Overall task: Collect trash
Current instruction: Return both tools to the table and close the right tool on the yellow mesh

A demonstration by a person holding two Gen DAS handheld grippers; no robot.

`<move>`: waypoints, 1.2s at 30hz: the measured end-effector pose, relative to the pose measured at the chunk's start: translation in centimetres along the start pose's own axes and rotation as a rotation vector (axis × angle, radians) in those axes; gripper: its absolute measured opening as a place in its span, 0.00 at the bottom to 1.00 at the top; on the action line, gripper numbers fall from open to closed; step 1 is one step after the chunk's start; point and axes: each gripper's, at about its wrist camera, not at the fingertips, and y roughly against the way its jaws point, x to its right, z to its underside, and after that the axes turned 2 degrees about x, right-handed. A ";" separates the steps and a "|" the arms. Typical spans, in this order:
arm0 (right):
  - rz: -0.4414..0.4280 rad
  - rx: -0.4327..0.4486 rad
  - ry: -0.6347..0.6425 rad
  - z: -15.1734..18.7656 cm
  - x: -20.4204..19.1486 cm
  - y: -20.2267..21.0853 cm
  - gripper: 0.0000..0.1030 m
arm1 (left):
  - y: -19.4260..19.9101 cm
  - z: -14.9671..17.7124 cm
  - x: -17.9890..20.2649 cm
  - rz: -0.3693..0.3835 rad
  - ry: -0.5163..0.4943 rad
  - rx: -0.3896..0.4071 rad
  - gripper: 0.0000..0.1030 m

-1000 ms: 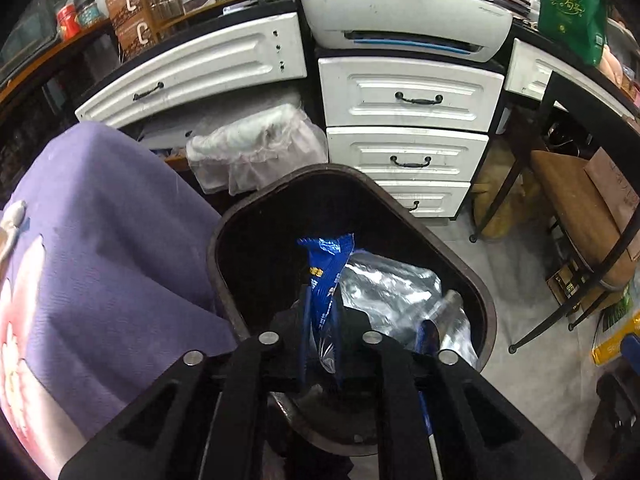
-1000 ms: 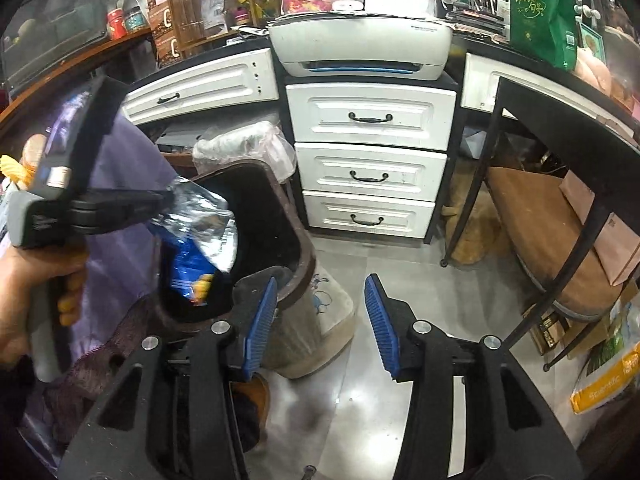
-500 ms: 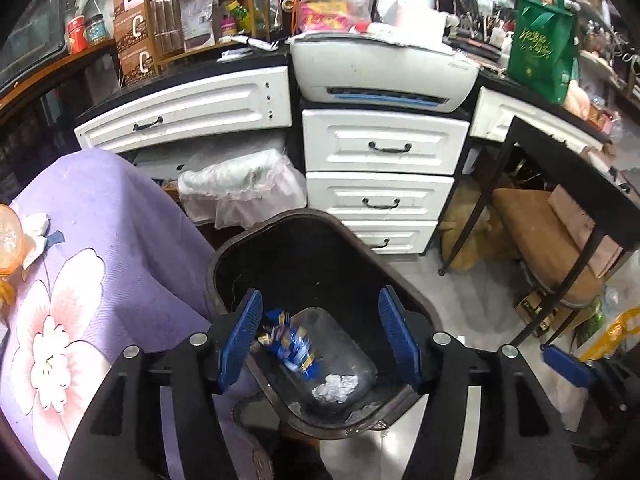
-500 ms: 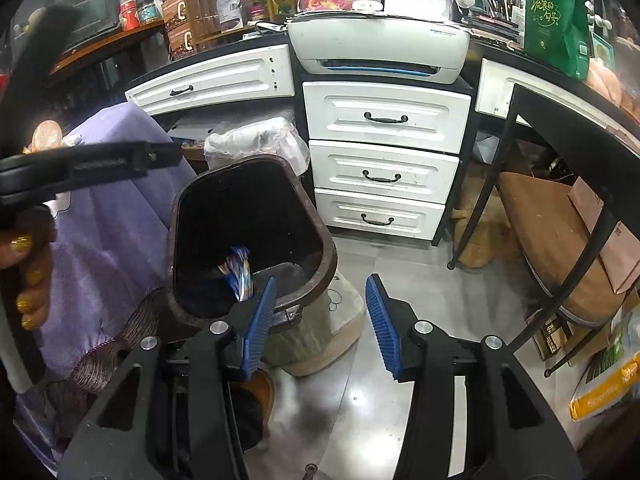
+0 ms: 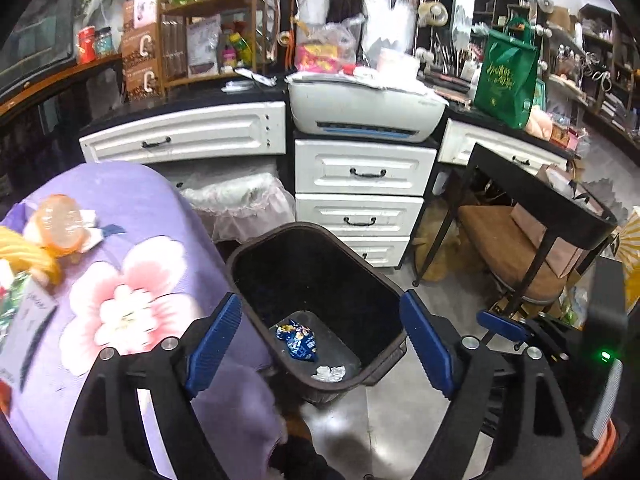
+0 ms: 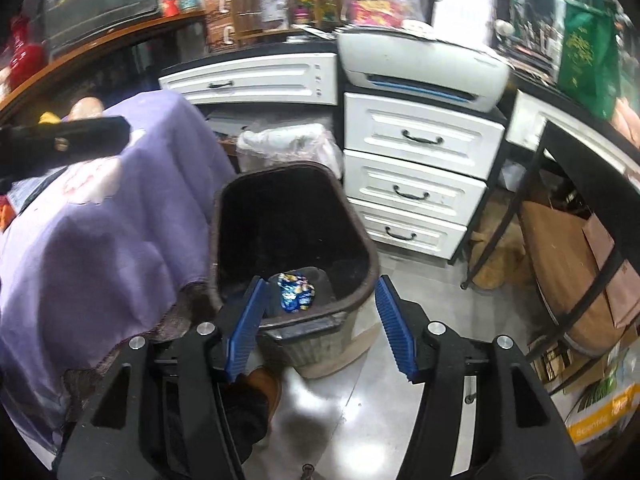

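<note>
A dark brown trash bin [image 5: 256, 308] stands on the floor beside the purple-clothed table [image 5: 132, 216]; it also shows in the right wrist view [image 6: 368, 256]. A crumpled blue snack wrapper [image 5: 298, 340] lies at its bottom, with a small white scrap [image 5: 329, 373] beside it; the wrapper shows in the right wrist view [image 6: 296, 290] too. My left gripper [image 5: 322, 340] is open and empty above the bin. My right gripper [image 6: 320, 320] is open and empty over the bin's near rim. On the table lie an orange translucent cup [image 5: 56, 220], a yellow object [image 5: 28, 256] and a paper packet [image 5: 24, 320].
White drawers [image 5: 360, 200] and a printer [image 5: 364, 108] stand behind the bin. A plastic-lined basket [image 5: 240, 204] sits under the counter. A black-framed chair [image 5: 520, 248] is at right. The left gripper's body [image 6: 60, 142] shows at left in the right wrist view.
My left gripper opened and let the blue wrapper fall into the bin, then rose and pulled back. The right gripper stayed open and shifted closer to the bin.
</note>
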 end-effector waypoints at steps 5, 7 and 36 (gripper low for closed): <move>-0.051 0.026 0.066 -1.0 -3.0 1.3 0.56 | 3.6 0.8 -2.2 -0.028 0.006 0.048 0.83; -0.077 0.038 0.097 -1.5 -4.6 1.9 0.56 | 4.6 1.2 -3.0 -0.034 0.013 0.055 0.84; -0.525 0.103 0.456 -12.1 -31.7 1.3 0.55 | 22.7 10.9 -30.9 -0.576 0.435 0.147 0.87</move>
